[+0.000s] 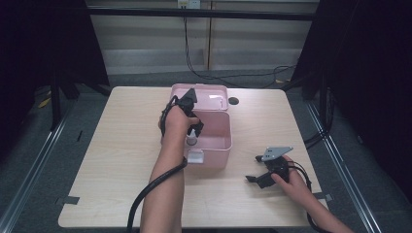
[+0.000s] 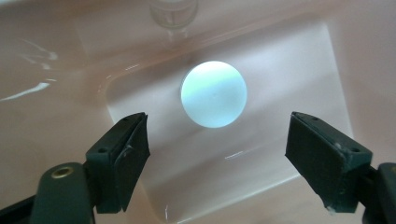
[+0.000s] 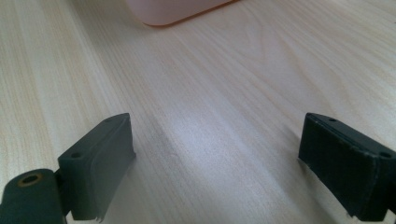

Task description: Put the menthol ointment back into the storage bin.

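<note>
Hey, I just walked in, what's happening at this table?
A person is working over an open pink box on a wooden table, its lid tipped back. The left tool reaches down into the box, its jaws wide open on either side of a small round white-capped bottle standing on the box floor, not touching it. It looks either about to grasp the bottle or just released. The right tool rests apart on the table to the right of the box, jaws open and holding nothing.
</note>
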{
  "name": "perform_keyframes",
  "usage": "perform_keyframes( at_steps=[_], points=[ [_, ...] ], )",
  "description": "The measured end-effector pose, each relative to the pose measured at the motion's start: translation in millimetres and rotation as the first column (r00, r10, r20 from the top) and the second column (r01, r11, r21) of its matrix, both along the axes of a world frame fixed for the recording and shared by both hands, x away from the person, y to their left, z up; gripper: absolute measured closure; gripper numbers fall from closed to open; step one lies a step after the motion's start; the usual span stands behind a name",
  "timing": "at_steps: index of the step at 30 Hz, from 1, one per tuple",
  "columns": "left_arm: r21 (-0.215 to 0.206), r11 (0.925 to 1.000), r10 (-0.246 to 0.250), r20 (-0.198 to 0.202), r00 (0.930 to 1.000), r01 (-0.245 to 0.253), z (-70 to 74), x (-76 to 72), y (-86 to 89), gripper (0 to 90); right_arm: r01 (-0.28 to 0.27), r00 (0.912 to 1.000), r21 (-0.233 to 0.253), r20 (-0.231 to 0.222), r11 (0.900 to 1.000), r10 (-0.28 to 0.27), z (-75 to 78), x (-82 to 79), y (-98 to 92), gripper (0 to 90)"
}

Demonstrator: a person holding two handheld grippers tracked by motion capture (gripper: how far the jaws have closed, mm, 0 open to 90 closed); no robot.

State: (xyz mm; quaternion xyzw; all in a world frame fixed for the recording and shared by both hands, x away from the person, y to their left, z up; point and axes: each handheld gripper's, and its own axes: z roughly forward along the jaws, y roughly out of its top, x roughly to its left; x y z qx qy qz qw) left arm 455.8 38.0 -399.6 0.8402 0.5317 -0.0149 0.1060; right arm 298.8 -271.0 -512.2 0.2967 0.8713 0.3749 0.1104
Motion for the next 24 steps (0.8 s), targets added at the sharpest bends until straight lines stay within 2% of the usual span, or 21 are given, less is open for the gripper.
perform_keyframes(
  at_steps=[6, 7, 11, 13, 20, 24],
  points=[
    [-0.001, 0.9998, -0.018, 0.004, 0.9998, 0.018, 11.1, -3.3, 2.5, 20.8, 0.0, 1.0, 0.0, 0.0, 1.0, 0.0, 0.0, 0.0, 0.0, 9.6],
    [-0.002, 0.9999, -0.012, 0.015, 0.9998, 0.012, 12.9, -4.7, 2.3, 20.8, 0.0, 1.0, 0.0, 0.001, 1.0, 0.0, 0.0, 0.0, 0.0, 9.6],
    [-0.005, 0.9993, -0.036, 0.006, 0.9993, 0.036, 18.7, -8.7, 4.8, 20.8, 0.0, 1.0, 0.0, 0.001, 1.0, 0.0, 0.0, 0.0, 0.0, 9.6],
    [-0.009, 0.9996, -0.027, 0.007, 0.9996, 0.027, 21.4, -10.6, 6.3, 20.8, 0.0, 1.0, 0.0, 0.0, 1.0, 0.0, 0.0, 0.0, 0.0, 9.6],
    [-0.016, 0.9977, -0.065, 0.014, 0.9978, 0.065, 34.3, -18.3, 12.5, 21.3, 0.0, 1.0, 0.0, 0.0, 1.0, 0.0, 0.0, 0.0, 0.0, 9.6],
    [-0.025, 0.9953, -0.093, 0.019, 0.9955, 0.094, 46.3, -25.4, 15.2, 21.7, 0.001, 1.0, 0.0, 0.001, 1.0, -0.001, 0.0, 0.0, 0.0, 9.6]
  ],
)
